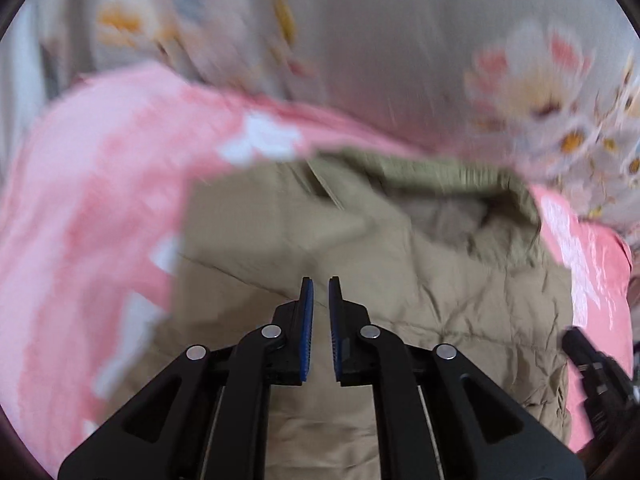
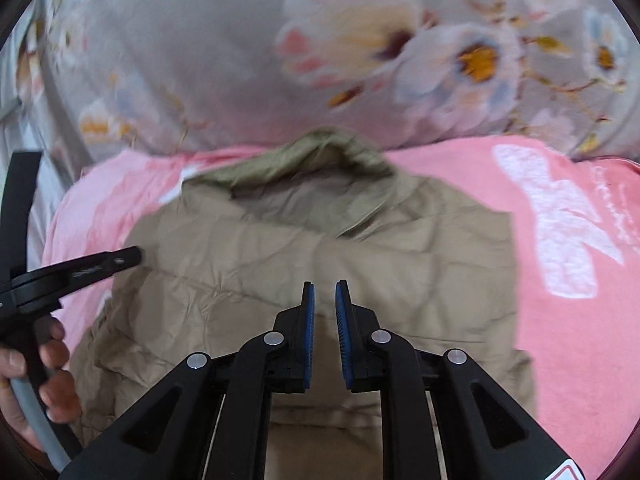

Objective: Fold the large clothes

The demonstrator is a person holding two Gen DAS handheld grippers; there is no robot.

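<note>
Two grippers above a folded tan jacket on a pink blanket.

The jacket (image 2: 320, 248) lies flat on the pink blanket (image 2: 560, 280), collar toward the flowered sheet (image 2: 200, 60) behind. The left gripper (image 1: 320, 286) hovers over the jacket's middle, jaws a narrow gap apart, nothing between them. The right gripper (image 2: 325, 290) stands likewise slightly parted and empty, though blur makes it hard to say whether either touches cloth. A hand (image 2: 44, 376) holds the left gripper's handle.
</note>
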